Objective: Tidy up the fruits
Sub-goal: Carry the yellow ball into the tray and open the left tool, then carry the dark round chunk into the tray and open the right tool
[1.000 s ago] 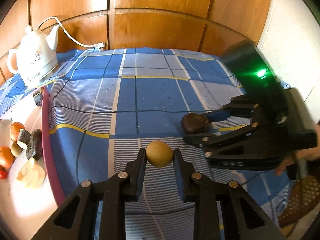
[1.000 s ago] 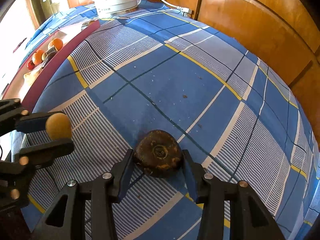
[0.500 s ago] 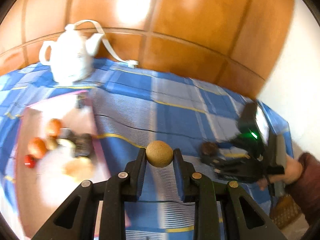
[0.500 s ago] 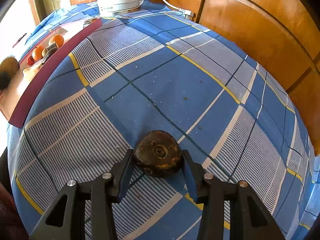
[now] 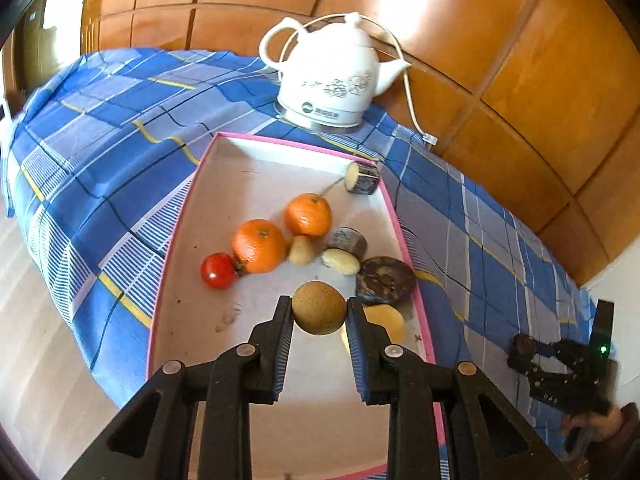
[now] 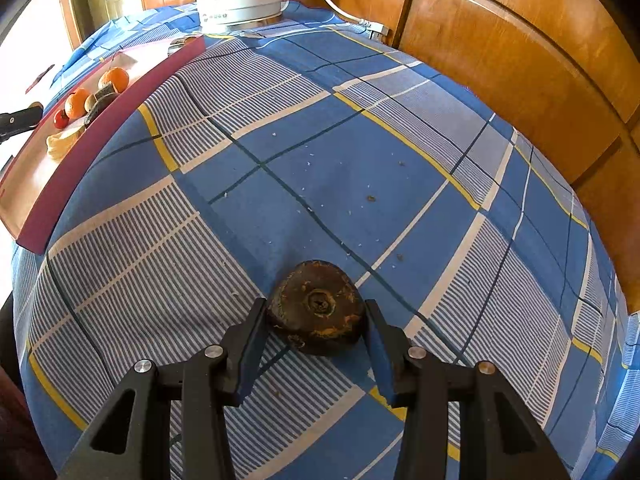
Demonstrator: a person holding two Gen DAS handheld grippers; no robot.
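Observation:
My left gripper [image 5: 319,316] is shut on a round brown-green fruit [image 5: 319,307] and holds it above the pink-rimmed white tray [image 5: 276,145]. In the tray lie two oranges [image 5: 259,245], a red tomato [image 5: 218,271], small yellowish fruits [image 5: 341,261] and a dark brown flat fruit [image 5: 385,280]. My right gripper [image 6: 316,330] has its jaws closed around another dark brown flat fruit [image 6: 317,306] that rests on the blue checked cloth [image 6: 360,168]. The right gripper also shows far right in the left wrist view [image 5: 528,356].
A white electric kettle [image 5: 332,80] with its cord stands behind the tray, against the wooden wall panels [image 5: 520,80]. The tray also shows at the left of the right wrist view [image 6: 48,160]. The table edge drops off on the left.
My left gripper has carried the round fruit from beside the right gripper over to above the tray. The right gripper has stayed on the dark fruit on the cloth.

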